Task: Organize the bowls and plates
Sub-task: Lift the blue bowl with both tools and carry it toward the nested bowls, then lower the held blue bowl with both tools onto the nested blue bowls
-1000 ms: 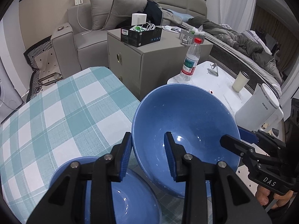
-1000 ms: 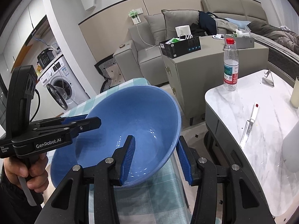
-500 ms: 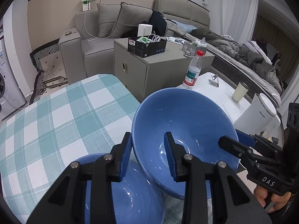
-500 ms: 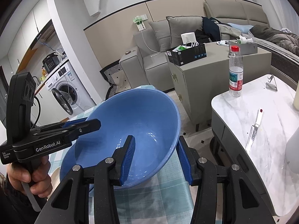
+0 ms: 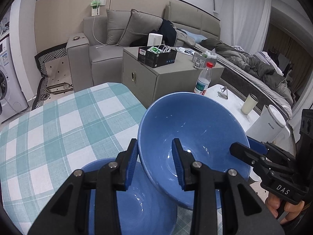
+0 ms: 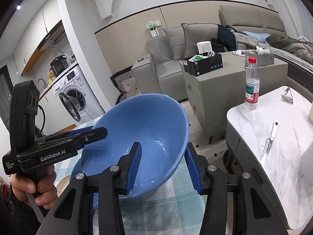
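Both the left tongs (image 5: 154, 161) and right tongs (image 6: 162, 165) clamp opposite rims of the wide blue ceramic bowl (image 5: 192, 137), carrying it tilted above a second blue bowl (image 5: 135, 201), likely for nesting.

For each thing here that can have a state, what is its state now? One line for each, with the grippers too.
Upper blue bowl: lifted, tilted, empty, held at two sides of its rim.
Lower blue bowl: on the checked tablecloth, upright, empty.
Left gripper: shut on the upper bowl's rim.
Right gripper: shut on the upper bowl's rim.
Water bottle: upright, capped.
Washing machine door: open.
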A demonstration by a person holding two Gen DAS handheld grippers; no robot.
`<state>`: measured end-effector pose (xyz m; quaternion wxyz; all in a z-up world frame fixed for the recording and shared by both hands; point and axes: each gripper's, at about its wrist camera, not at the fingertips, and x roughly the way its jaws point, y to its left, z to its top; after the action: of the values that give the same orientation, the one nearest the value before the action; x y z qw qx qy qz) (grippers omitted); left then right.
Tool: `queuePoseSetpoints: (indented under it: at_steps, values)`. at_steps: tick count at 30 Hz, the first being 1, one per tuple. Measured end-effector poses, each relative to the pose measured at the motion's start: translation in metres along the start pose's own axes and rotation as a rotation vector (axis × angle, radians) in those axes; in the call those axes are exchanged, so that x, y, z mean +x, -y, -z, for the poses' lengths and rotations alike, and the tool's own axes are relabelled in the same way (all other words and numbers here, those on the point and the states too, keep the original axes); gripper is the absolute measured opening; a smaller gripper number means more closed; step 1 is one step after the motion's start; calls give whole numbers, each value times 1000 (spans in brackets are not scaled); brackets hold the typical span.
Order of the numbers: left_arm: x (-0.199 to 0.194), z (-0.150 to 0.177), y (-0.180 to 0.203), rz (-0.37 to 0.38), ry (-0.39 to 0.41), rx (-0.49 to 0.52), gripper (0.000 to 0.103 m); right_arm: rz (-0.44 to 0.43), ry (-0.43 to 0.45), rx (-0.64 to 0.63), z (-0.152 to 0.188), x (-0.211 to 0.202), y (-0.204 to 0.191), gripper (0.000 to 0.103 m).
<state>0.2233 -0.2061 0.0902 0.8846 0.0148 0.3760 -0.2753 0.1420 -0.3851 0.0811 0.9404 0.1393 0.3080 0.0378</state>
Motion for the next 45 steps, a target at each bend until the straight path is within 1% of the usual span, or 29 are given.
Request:
queuePoseSetpoints:
  at_steps: [8, 21, 26, 32, 45]
  values:
    - [-14, 1, -5, -4, 59, -12, 34, -6, 32, -28, -1, -9, -15, 47]
    - [-31, 13, -31, -19, 95, -72, 34, -61, 42, -73, 3, -9, -44, 47]
    - [-37, 21, -37, -52, 109, -87, 34, -81, 46, -98, 6, -7, -57, 47]
    - [-44, 29, -47, -74, 120, -103, 34, -104, 18, -100, 10, 2, -63, 47]
    - [-64, 50, -68, -134, 146, -153, 34, -142, -8, -169, 21, 13, -96, 47]
